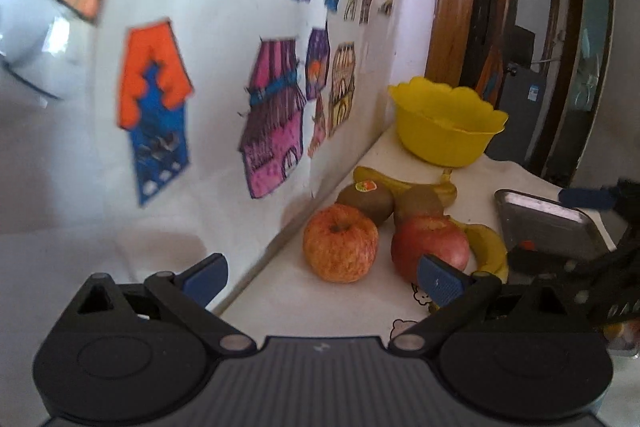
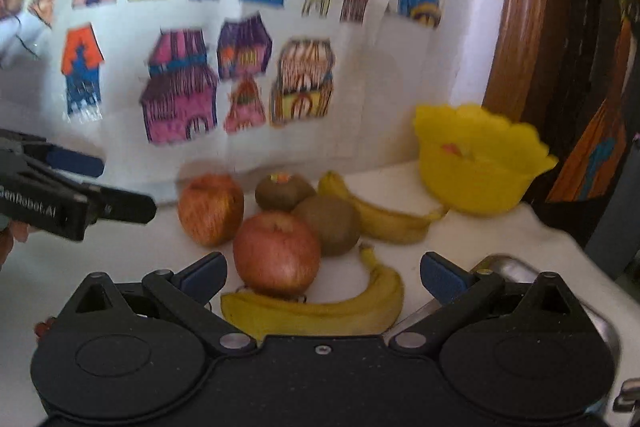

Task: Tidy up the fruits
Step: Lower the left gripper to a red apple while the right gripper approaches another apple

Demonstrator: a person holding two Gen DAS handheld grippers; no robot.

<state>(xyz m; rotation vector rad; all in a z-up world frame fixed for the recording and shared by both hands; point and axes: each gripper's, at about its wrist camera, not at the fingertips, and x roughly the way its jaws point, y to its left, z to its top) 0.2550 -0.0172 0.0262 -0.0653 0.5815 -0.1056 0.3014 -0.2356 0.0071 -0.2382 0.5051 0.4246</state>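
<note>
Both claws spread, empty; right gripper (image 2: 322, 277) poised over round red apple (image 2: 277, 253); left gripper (image 1: 322, 277) beside; best straddled squarely, squeezed gently, carried to scalloped yellow plastic bowl (image 2: 480, 163).

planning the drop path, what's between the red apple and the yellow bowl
In the right wrist view, a kiwi and the far banana lie between the red apple and the yellow bowl.
</note>
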